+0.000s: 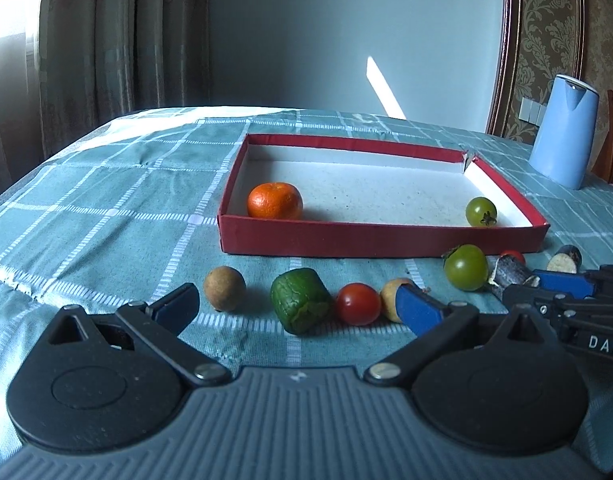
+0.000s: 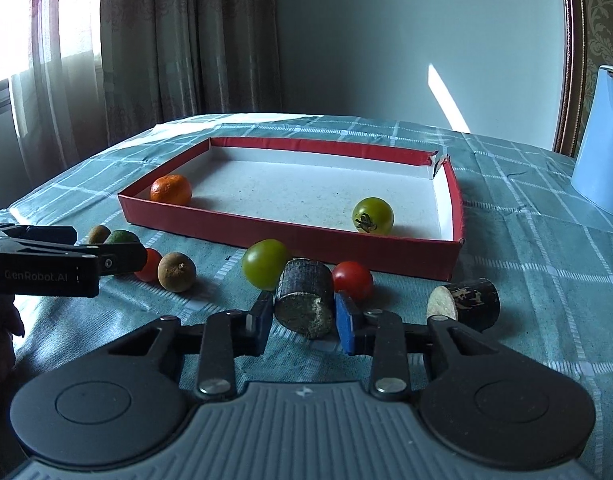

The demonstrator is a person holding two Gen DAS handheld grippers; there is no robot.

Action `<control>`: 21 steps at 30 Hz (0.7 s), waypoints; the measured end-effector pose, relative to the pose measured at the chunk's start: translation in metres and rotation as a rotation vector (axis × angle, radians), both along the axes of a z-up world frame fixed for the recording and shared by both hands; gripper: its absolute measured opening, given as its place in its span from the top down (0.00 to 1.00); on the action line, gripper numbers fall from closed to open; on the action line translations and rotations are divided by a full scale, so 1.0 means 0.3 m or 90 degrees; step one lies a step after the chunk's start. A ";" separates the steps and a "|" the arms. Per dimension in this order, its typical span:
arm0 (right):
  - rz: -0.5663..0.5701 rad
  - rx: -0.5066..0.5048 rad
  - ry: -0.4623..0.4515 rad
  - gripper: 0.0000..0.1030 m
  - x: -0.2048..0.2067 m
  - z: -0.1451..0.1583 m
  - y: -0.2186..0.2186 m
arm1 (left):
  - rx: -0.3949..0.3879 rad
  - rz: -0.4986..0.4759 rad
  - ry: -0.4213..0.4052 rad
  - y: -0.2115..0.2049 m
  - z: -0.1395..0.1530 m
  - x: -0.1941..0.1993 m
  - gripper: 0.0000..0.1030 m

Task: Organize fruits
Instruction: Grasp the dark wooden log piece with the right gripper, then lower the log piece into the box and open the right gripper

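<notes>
A red tray (image 1: 380,238) (image 2: 290,234) holds an orange mandarin (image 1: 274,200) (image 2: 171,189) and a green tomato (image 1: 481,211) (image 2: 373,210). In front lie a brown longan (image 1: 224,288), a green chunk (image 1: 300,300), a red tomato (image 1: 358,304), a pale fruit (image 1: 392,296) and a green tomato (image 1: 465,267) (image 2: 265,263). My left gripper (image 1: 298,308) is open around the green chunk. My right gripper (image 2: 304,322) has its pads against a dark sugarcane piece (image 2: 304,304); another piece (image 2: 464,304) lies to the right.
A blue jug (image 1: 564,132) (image 2: 604,140) stands at the table's right. The table has a teal checked cloth (image 1: 106,216). Curtains and a window are at the far left. A second red tomato (image 2: 352,279) sits behind the sugarcane piece.
</notes>
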State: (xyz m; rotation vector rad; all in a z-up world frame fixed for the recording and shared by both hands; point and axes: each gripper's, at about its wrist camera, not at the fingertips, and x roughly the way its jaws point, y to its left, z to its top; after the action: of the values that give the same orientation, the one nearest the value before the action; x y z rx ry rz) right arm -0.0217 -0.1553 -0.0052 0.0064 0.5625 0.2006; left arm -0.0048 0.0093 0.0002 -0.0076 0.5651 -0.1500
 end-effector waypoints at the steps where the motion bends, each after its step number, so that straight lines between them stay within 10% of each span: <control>1: 0.001 0.006 -0.005 0.69 -0.009 0.004 -0.004 | 0.006 -0.006 0.003 -0.005 -0.002 0.000 0.00; 21: 0.004 0.005 -0.100 0.68 0.109 0.149 0.010 | 0.045 0.002 0.068 -0.026 -0.026 0.043 0.00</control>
State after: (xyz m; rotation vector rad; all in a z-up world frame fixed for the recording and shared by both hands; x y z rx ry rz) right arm 0.0111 -0.1525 0.0394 -0.0028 0.4053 0.2076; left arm 0.0081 0.0014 -0.0076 0.0518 0.6766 -0.1266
